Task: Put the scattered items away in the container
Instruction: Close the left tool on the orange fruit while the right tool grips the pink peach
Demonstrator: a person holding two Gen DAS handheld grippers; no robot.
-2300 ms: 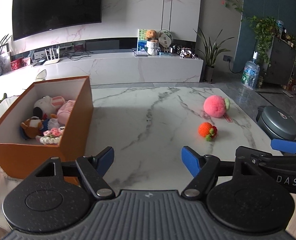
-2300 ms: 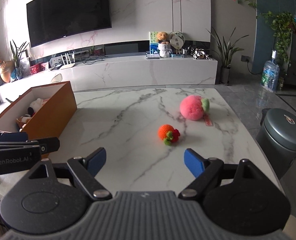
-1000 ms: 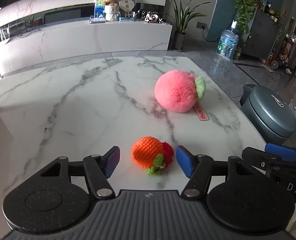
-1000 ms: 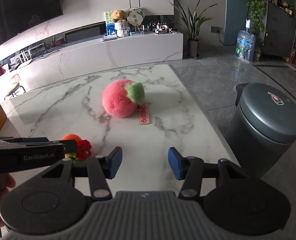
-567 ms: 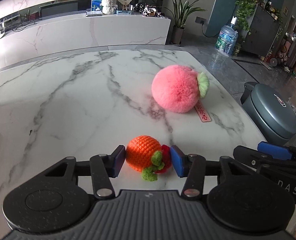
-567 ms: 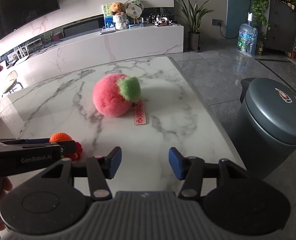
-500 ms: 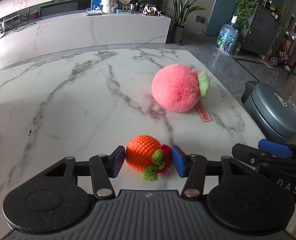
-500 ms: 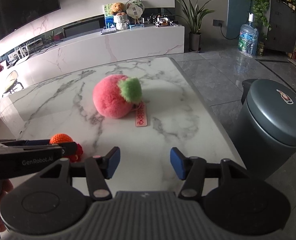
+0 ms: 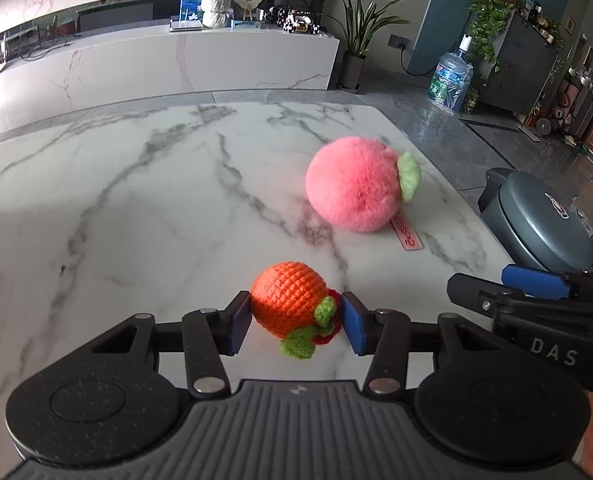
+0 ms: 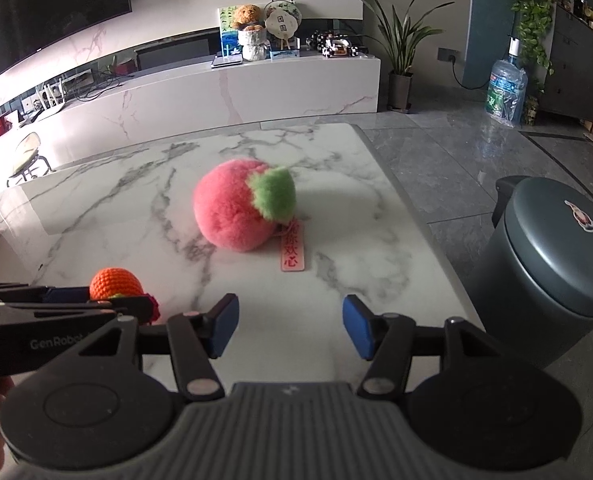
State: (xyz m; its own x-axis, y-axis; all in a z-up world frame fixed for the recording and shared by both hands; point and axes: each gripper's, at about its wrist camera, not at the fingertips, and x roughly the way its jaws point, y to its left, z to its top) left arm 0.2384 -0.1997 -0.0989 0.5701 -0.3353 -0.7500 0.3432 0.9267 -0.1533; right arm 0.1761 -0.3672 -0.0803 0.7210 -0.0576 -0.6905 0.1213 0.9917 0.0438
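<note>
Counter point(image 9: 136, 200): white marble w/ grey veins; both toys carried on it.
Bin point(image 10: 552, 264): grey, lidded, on floor off counter's right edge, right of pink plush.
Pink plush point(image 9: 354, 184): round, green leaf cap, red-lettered tag lying at its base; set near counter's right edge. Landmark for the rest.
Left gripper point(image 9: 296, 320): near side of pink plush; jaws narrowed, blue pads pressed on both sides of orange crochet fruit.
Right gripper point(image 10: 290, 326): seen just short of pink plush, roughly in line w/ it; jaws spread wide, nothing betw. them.
Orange crochet fruit point(image 9: 288, 300): in front & left of pink plush, well apart from it; green leaves + red bit underneath; whether lifted off counter can't be told.
</note>
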